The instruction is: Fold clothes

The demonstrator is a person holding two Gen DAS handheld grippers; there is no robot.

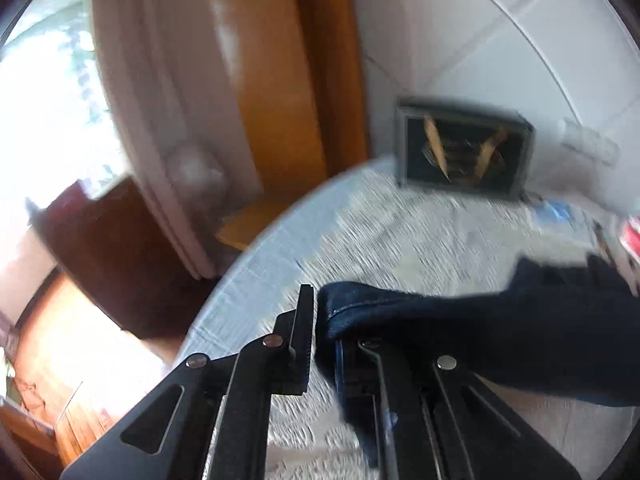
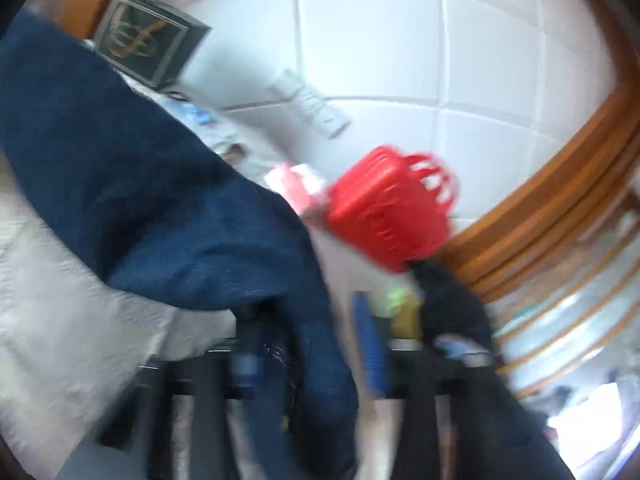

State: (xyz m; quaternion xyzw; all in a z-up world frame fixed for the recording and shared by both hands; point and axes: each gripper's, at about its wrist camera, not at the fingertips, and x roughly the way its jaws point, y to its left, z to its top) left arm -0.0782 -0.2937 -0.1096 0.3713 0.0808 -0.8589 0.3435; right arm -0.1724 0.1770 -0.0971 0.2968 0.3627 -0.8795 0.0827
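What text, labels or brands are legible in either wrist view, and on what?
No words can be read in either view.
Dark box: a gold ornamental emblem, no legible letters.
White remote-like thing on the tiled wall: markings too blurred.
Pink-and-white packet by the red basket: print too blurred.

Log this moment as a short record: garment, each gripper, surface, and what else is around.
garment: dark blue denim garment, hemmed edge at the left gripper, draped across the table
left gripper: shut on the denim hem
right gripper: blurred; denim hangs between its fingers, grip cannot be told
surface: round table with a pale textured cloth
background: dark box with gold lettering, red plastic basket, white tiled wall
image quality: motion blur in both views
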